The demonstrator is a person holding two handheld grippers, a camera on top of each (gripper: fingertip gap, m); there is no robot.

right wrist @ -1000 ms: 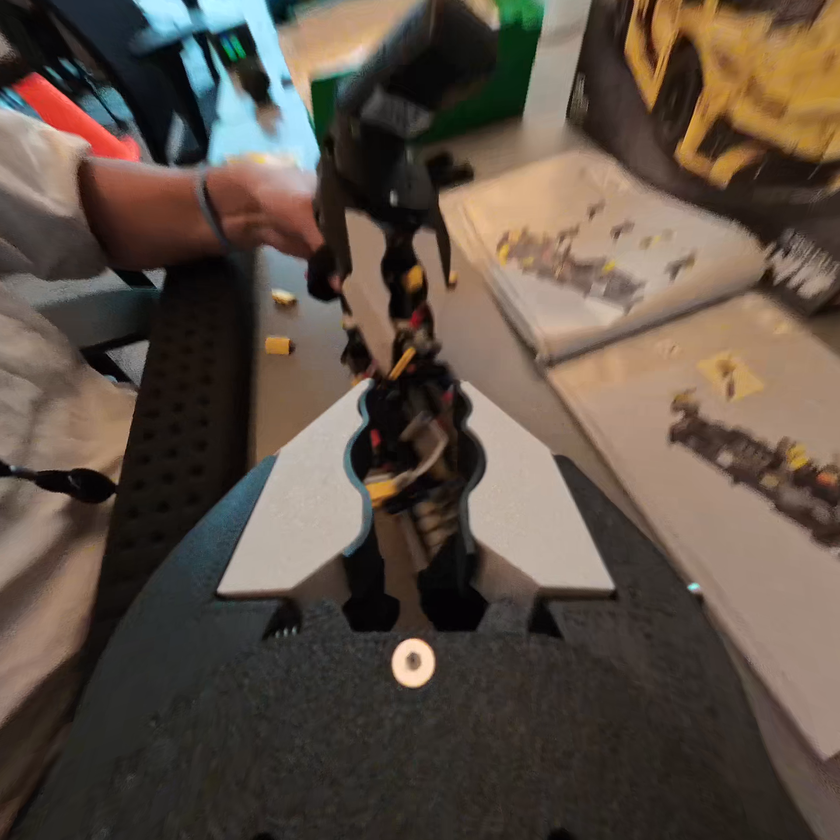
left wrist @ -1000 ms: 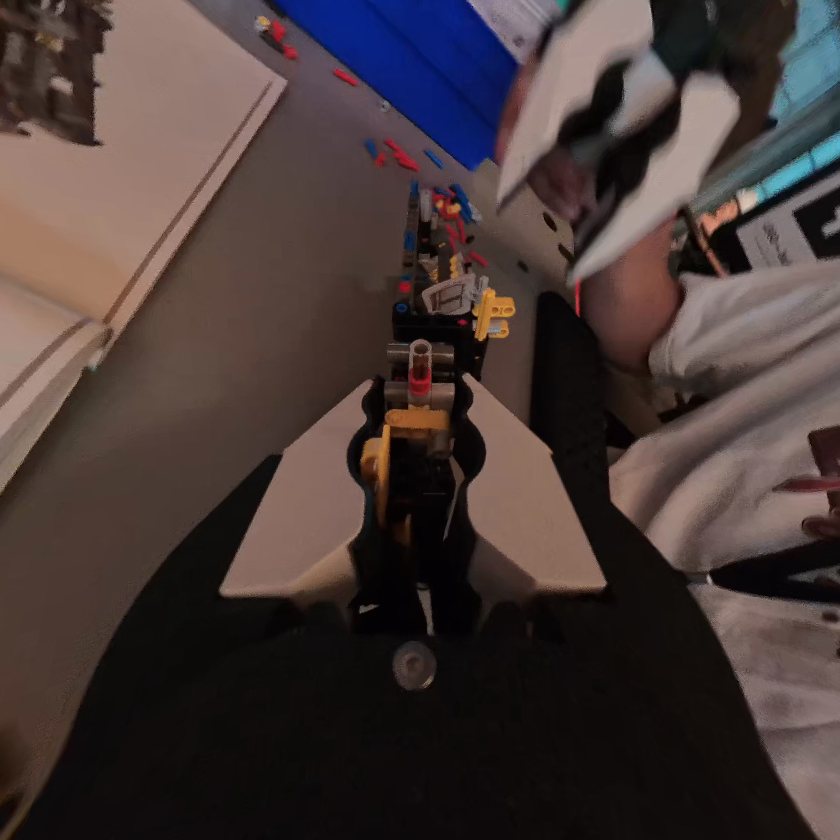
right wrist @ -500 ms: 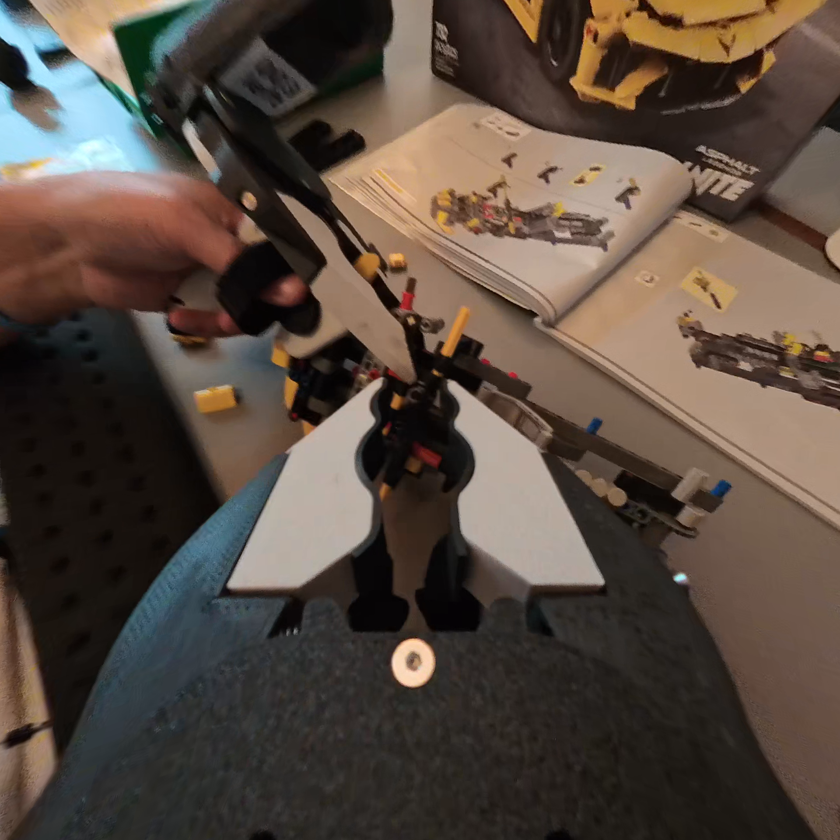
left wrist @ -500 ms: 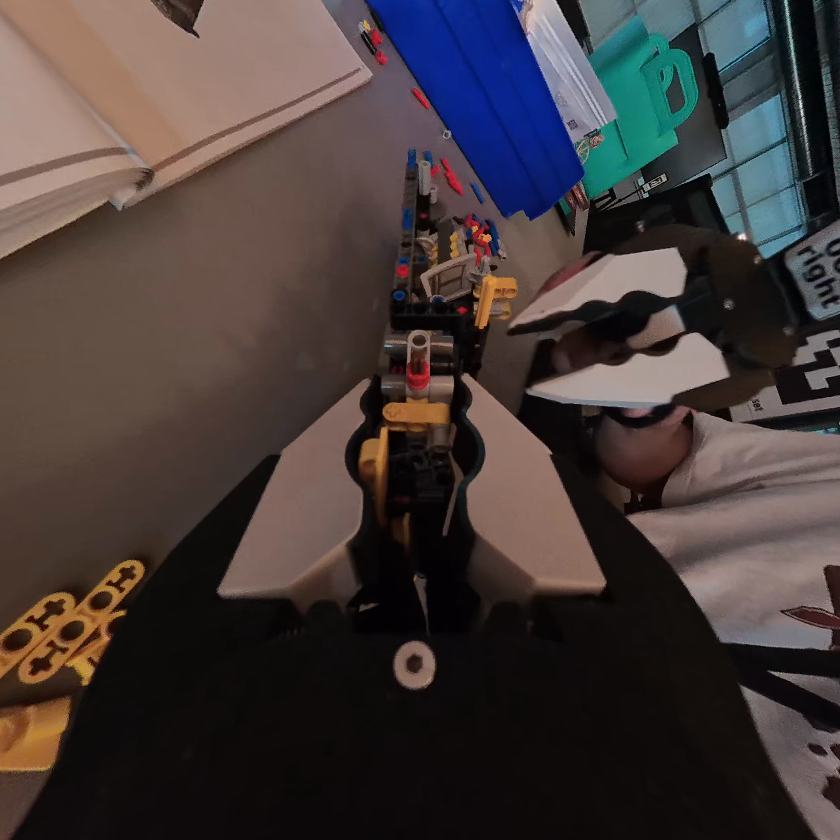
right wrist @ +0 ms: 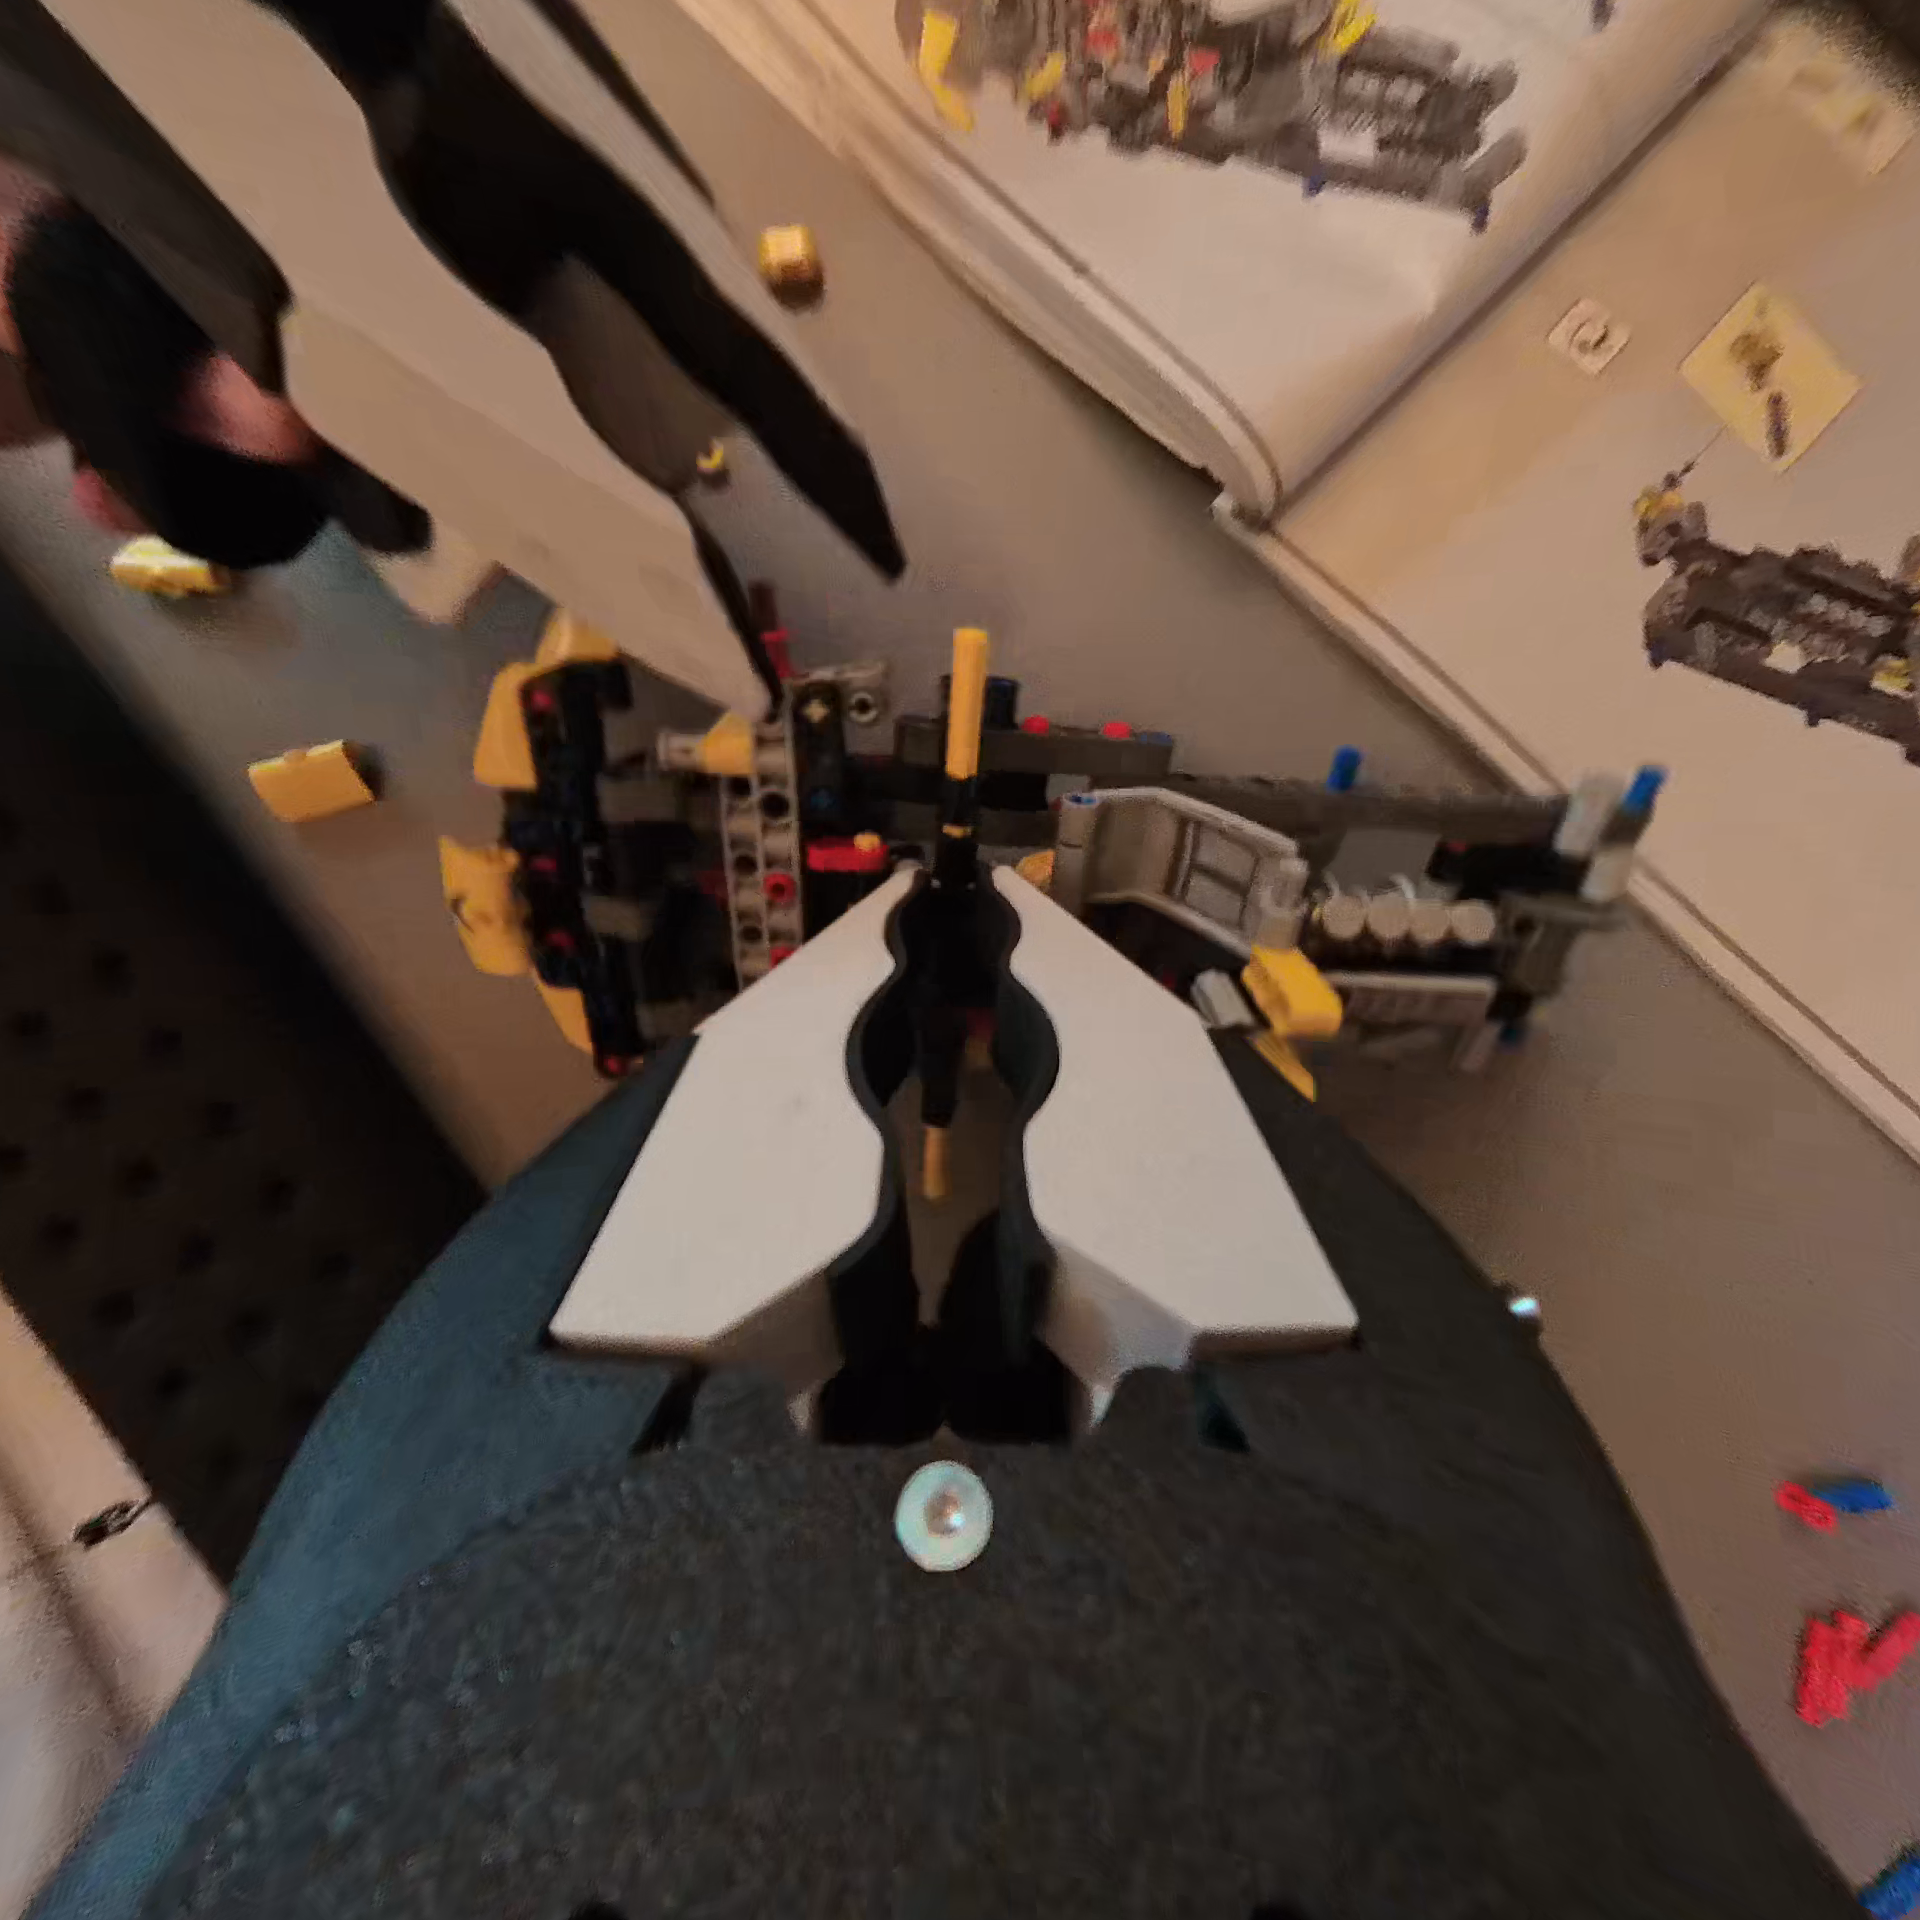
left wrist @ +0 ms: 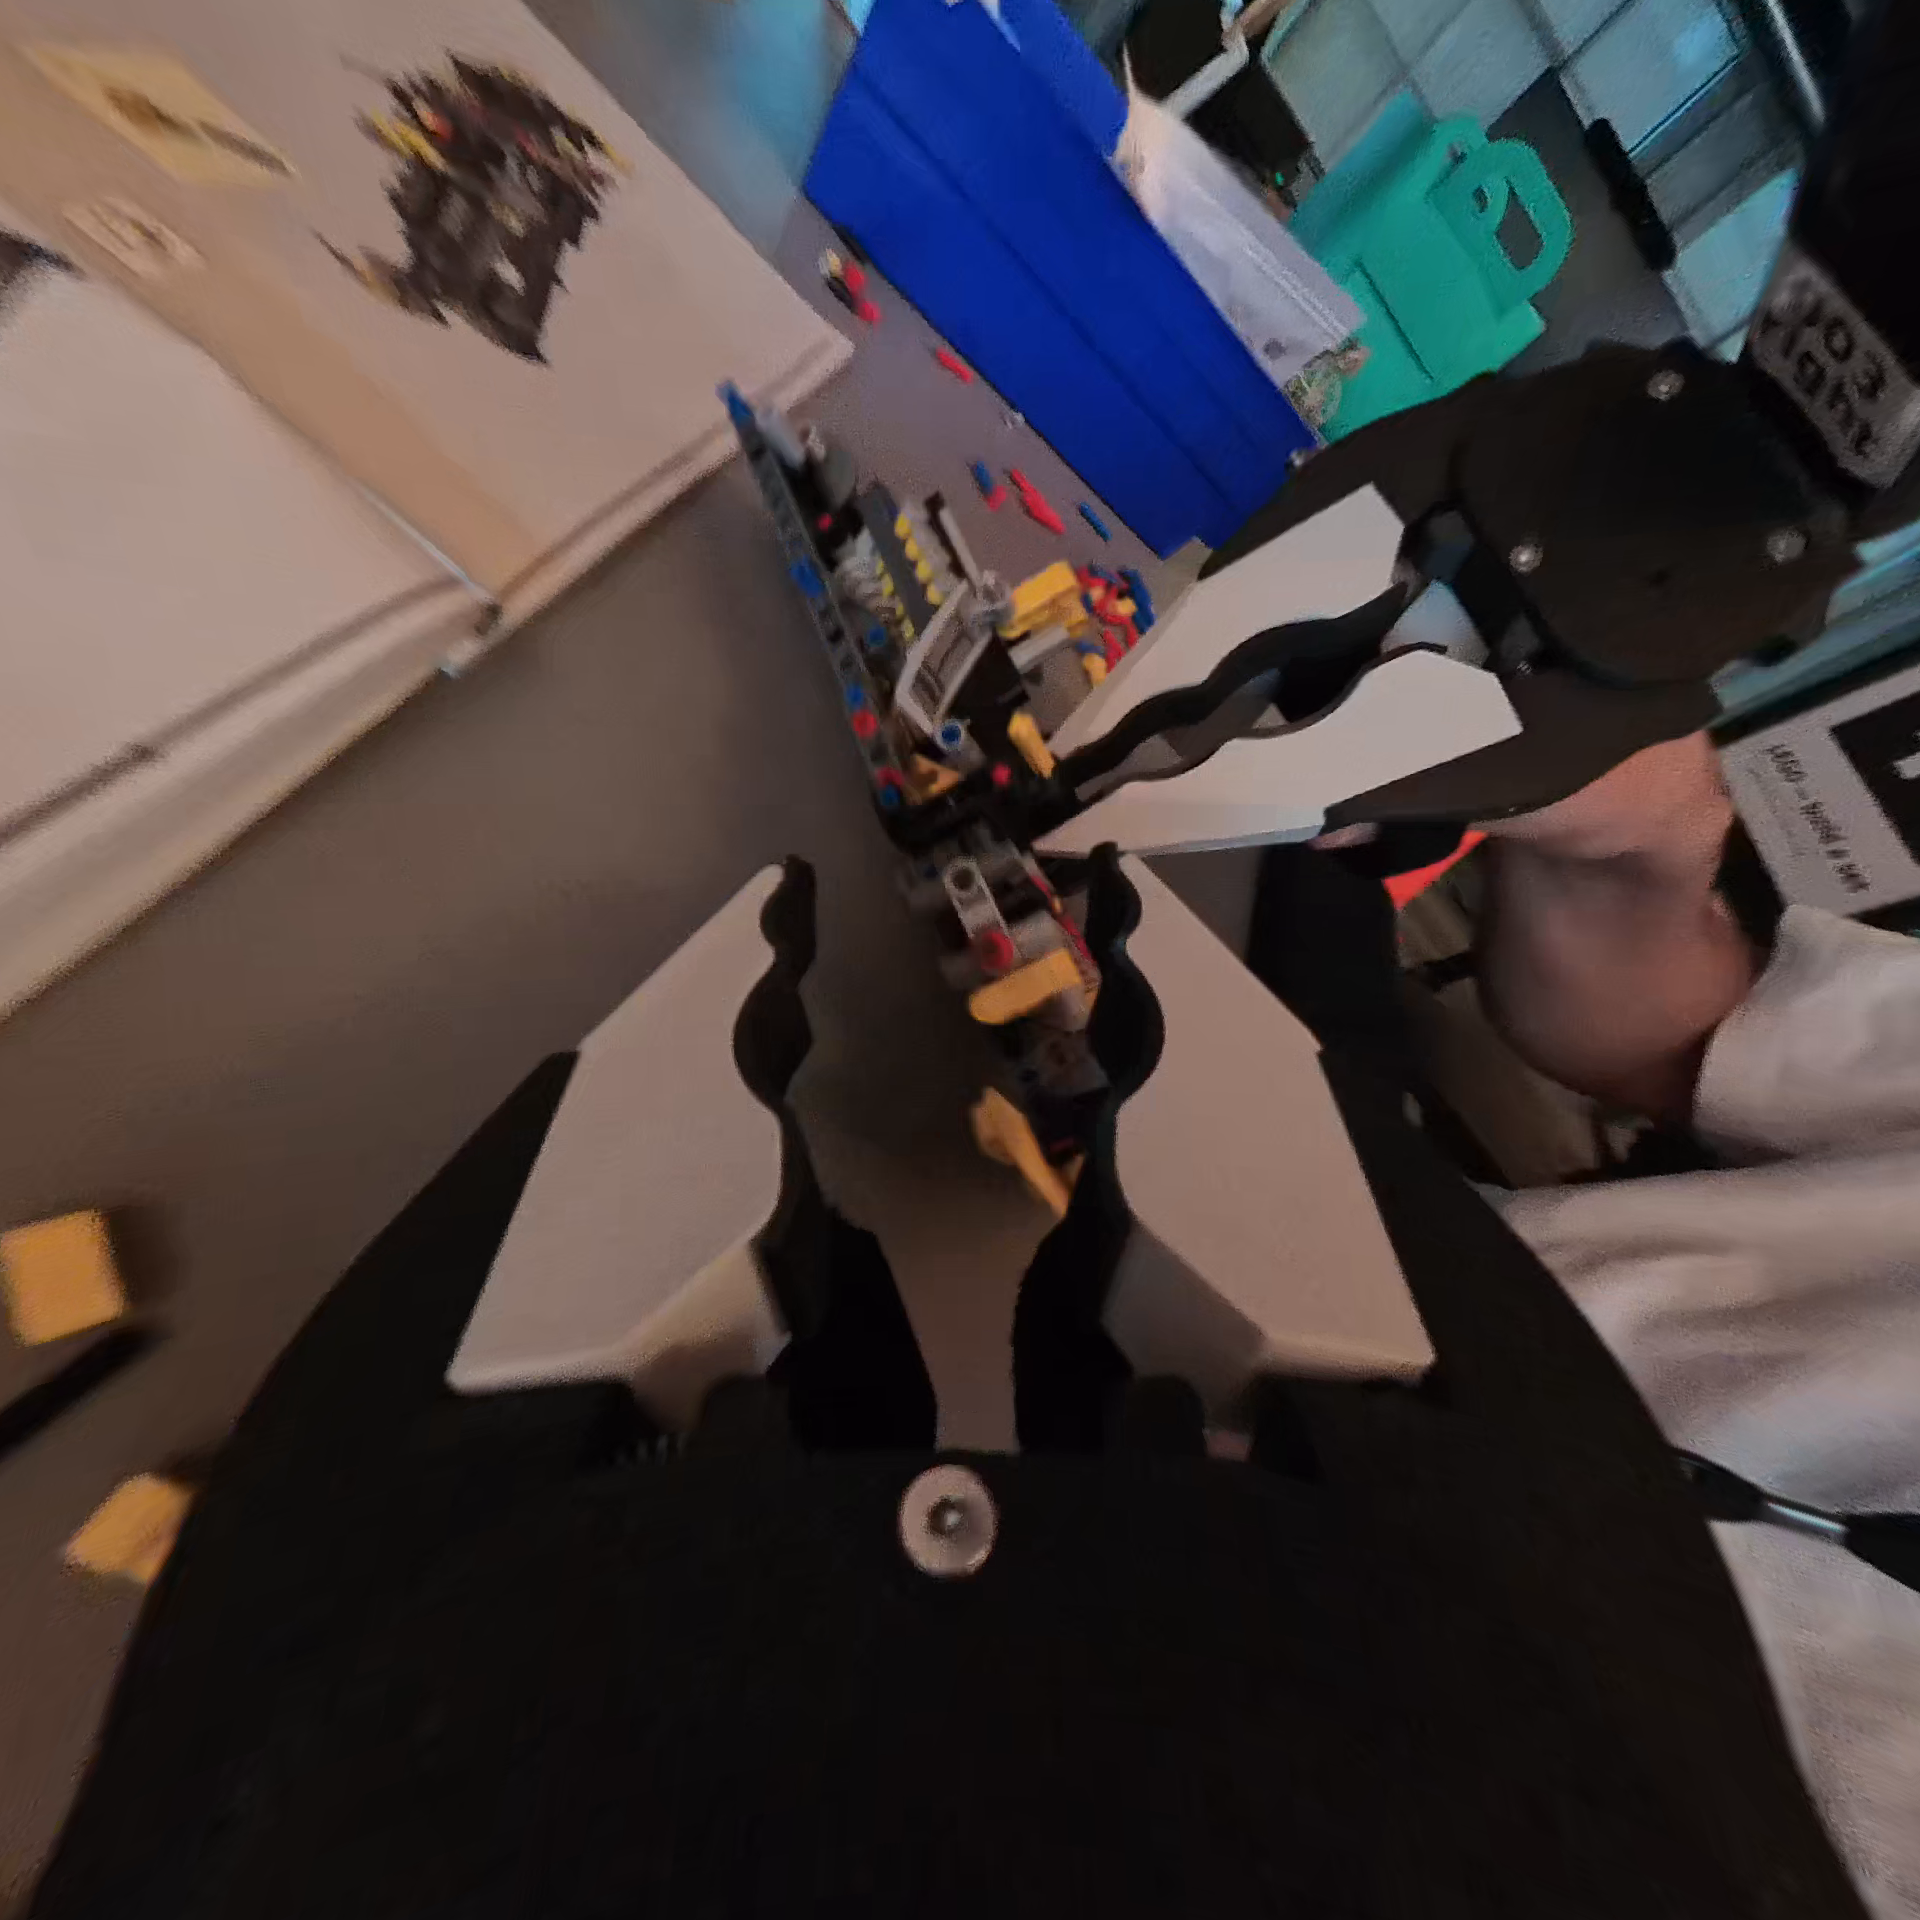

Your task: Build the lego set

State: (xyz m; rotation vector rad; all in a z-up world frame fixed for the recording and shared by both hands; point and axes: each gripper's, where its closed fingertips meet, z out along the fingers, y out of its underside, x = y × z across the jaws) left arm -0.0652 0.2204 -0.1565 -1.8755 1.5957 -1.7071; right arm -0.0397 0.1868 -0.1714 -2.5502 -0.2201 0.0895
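The long black, grey and yellow lego model (right wrist: 1143, 821) lies on the grey table. My right gripper (right wrist: 956, 883) is shut on a black-and-yellow rod (right wrist: 966, 707) that sticks up from the model's middle. In the left wrist view the model (left wrist: 883, 623) runs away from me, and its near end (left wrist: 1023, 987) sits between my open left gripper's (left wrist: 948, 873) fingers, against the right one. The right gripper (left wrist: 1049, 805) comes in from the right there, pinched on the model. The left gripper (right wrist: 826, 623) shows open at the upper left of the right wrist view.
An open instruction booklet (left wrist: 312, 520) (right wrist: 1351, 260) lies beyond the model. A blue box (left wrist: 1039, 291) and a teal bag (left wrist: 1434, 260) stand behind. Loose yellow pieces (left wrist: 62, 1273) (right wrist: 312, 779) and small red and blue pieces (left wrist: 1029, 499) (right wrist: 1849, 1662) are scattered about. A black perforated mat (right wrist: 156, 1039) lies at the table edge. Tip to tip, the grippers are about 5 cm apart.
My left gripper has opened and let go of the model's end. My right gripper has come down onto the model's middle and shut on its rod. Both views have swung.
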